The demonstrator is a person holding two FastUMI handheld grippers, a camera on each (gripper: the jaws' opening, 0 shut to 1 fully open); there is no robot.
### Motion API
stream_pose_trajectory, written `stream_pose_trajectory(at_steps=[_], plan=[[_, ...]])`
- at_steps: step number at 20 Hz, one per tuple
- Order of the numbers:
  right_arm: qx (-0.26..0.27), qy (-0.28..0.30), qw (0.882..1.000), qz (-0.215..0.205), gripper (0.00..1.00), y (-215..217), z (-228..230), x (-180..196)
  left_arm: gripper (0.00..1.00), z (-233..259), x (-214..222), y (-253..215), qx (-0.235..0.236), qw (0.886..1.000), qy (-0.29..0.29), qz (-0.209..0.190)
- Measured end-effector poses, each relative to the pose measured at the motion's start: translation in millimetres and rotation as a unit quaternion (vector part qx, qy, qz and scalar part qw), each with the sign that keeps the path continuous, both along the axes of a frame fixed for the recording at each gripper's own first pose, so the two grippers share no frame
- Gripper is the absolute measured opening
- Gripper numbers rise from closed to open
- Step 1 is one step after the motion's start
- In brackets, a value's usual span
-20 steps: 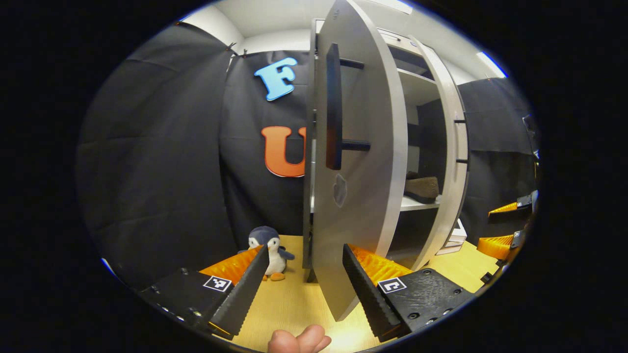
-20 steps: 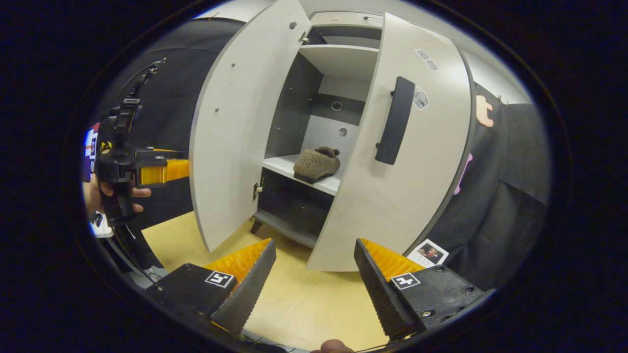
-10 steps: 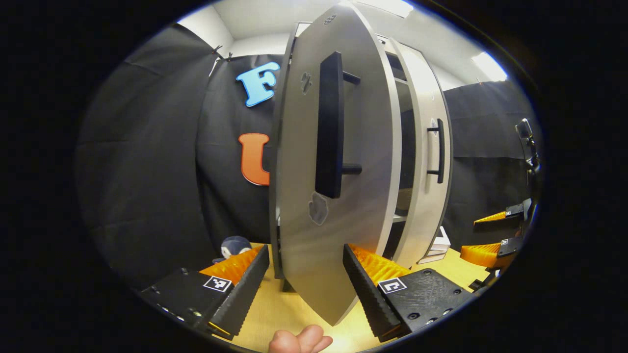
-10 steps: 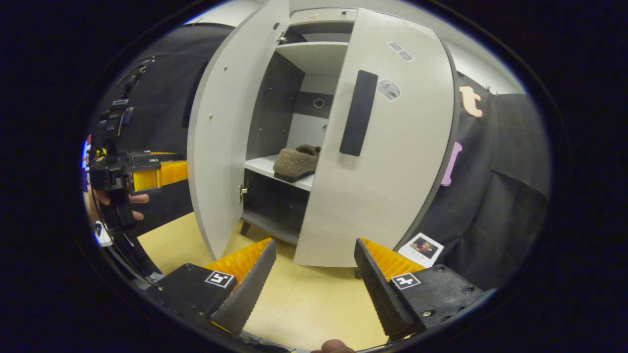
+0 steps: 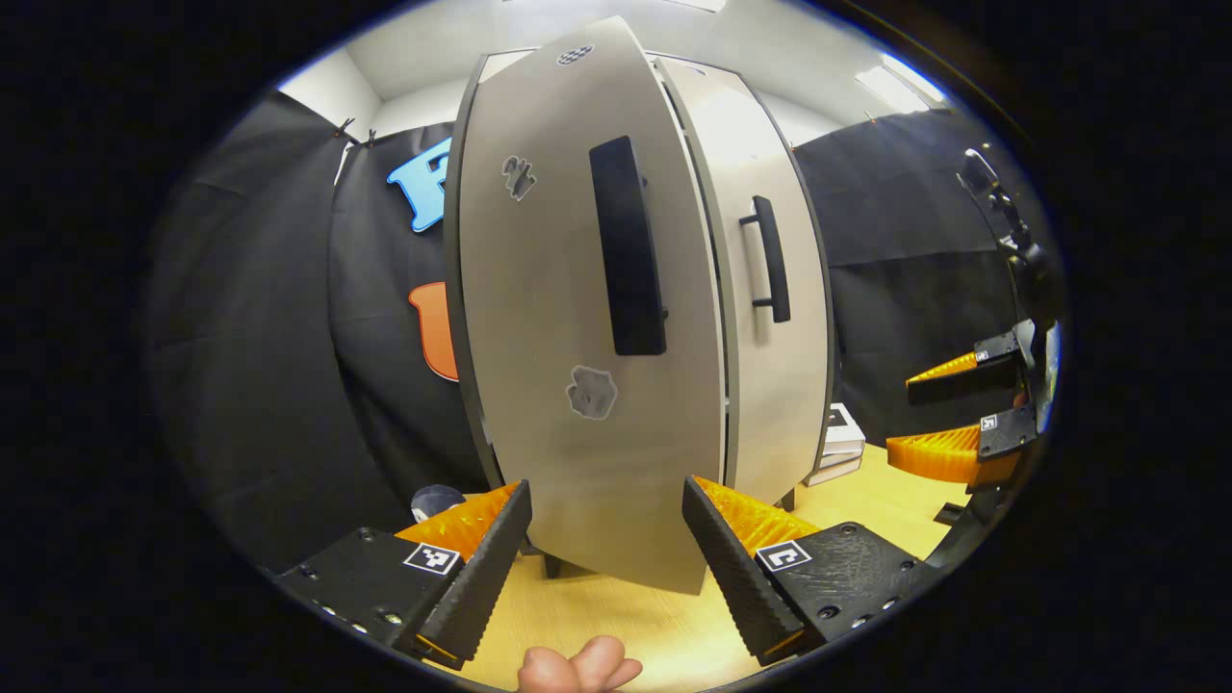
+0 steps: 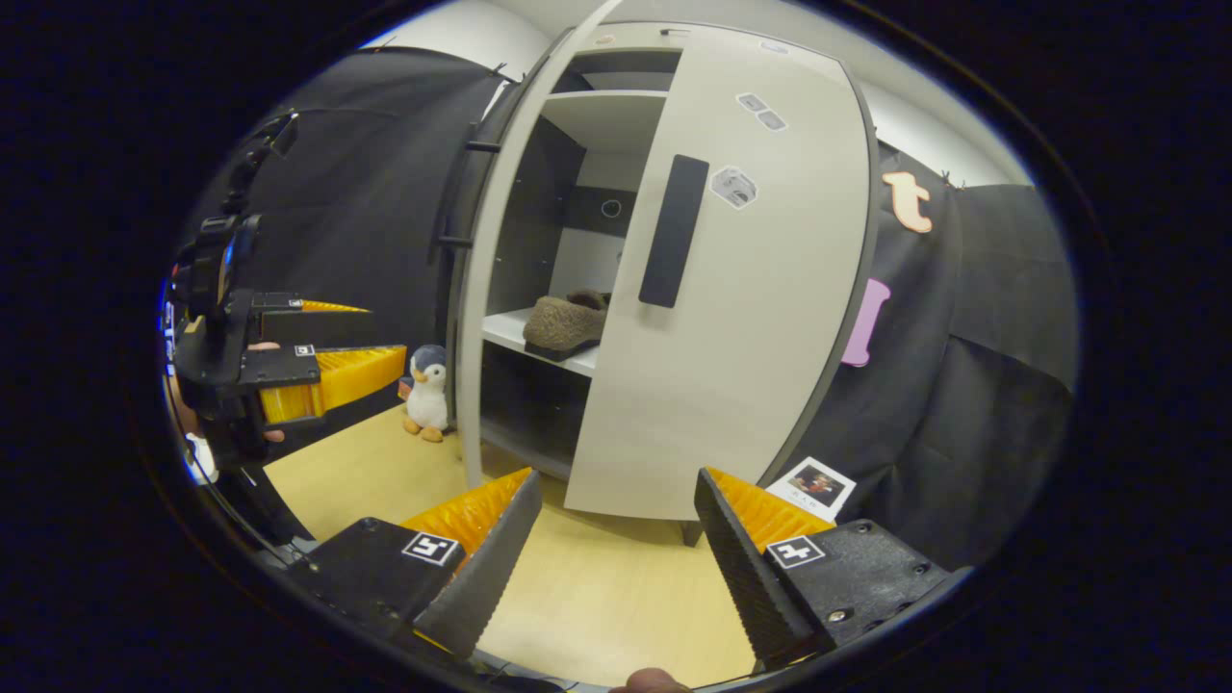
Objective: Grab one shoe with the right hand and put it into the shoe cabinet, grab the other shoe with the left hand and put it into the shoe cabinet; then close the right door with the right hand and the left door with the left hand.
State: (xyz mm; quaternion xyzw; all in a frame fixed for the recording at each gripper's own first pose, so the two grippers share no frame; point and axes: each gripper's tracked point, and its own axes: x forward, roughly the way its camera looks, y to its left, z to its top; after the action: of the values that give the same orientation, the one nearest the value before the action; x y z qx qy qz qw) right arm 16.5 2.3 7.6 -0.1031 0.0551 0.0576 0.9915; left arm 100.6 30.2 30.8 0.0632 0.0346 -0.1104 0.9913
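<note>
1. A furry brown shoe (image 6: 566,322) lies on the middle shelf (image 6: 520,337) of the shoe cabinet (image 6: 616,43), left of centre in the right gripper view. Something darker shows just behind it, probably the second shoe, but I cannot tell for sure. No shoe shows on the floor (image 6: 597,587), so I judge the placing steps done.

2. The right door (image 6: 741,318) fills the centre of the right gripper view and looks shut or nearly shut against the cabinet front; in the left gripper view it (image 5: 770,318) sits right of centre, flush with the frame.

3. The left door (image 5: 577,318) takes the middle of the left gripper view, face on, with a narrow gap beside the right door. In the right gripper view its edge (image 6: 476,289) stands well off the cabinet, so it is partly open.

4. The left gripper (image 5: 606,539) hangs close before the left door, fingers spread and empty; whether they touch the panel I cannot tell.

5. The right gripper (image 6: 616,544) sits at the bottom of its view, apart from the right door, fingers spread, holding nothing.

6. What is left, as I judge it: pushing the left door fully shut.
</note>
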Motion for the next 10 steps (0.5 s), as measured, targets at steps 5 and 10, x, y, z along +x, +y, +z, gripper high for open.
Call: stream_pose_trajectory(at_steps=[5, 10], plan=[[0.022, -0.011, 0.999, 0.027, 1.00, 33.7, 10.6, 3.8, 0.96, 14.6, -27.0, 26.1, -0.012, 0.997, -0.032, 0.068], [0.039, -0.064, 0.997, 0.026, 1.00, 46.2, 52.2, 11.3, 0.96, 21.3, -50.6, 21.3, -0.049, 0.995, -0.025, 0.088]])
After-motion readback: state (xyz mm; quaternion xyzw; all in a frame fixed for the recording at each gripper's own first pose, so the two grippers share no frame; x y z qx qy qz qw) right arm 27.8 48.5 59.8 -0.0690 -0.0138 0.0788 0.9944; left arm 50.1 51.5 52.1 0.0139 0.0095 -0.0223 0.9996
